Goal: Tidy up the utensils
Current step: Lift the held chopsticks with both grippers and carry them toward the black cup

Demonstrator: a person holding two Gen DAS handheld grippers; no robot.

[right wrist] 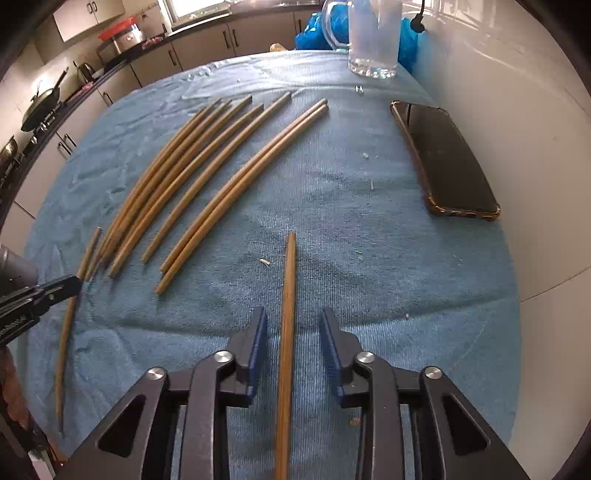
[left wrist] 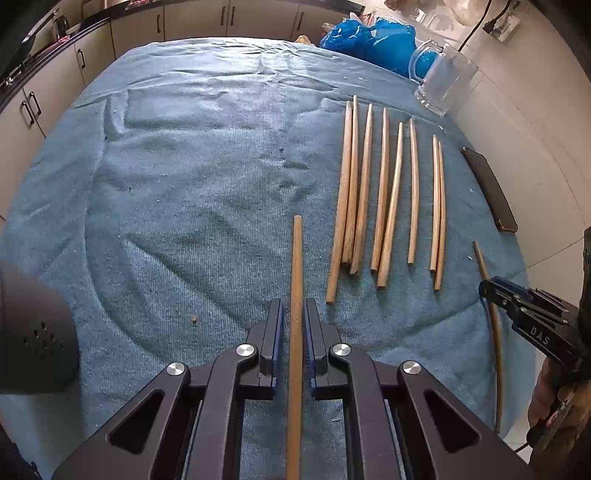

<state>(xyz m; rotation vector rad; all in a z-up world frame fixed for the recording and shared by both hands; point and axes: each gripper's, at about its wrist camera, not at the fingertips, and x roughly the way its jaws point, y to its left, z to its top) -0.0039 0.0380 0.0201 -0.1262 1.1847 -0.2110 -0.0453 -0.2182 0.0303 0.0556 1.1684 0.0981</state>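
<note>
Lying between parted left tongs (left wrist: 294, 314), pale wooden chopstick (left wrist: 296, 295), right tongs (right wrist: 293, 325) wide around another chopstick (right wrist: 289, 295)

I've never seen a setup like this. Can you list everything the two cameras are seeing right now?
Chopsticks in a row: eight, tan wood, on the towel's right half.
Loose chopsticks: two, tan wood, one between the left gripper's fingers, one between the right gripper's.
Towel: one, blue, covering the table.
Glass mug: one, clear, far right corner.
Phone: one, dark with an amber case, right edge.
Plastic bags: blue, behind the mug.
Cabinets: beige, in the background.
Left gripper: black, fingers close beside its chopstick, grip unclear.
Right gripper: black, open.
</note>
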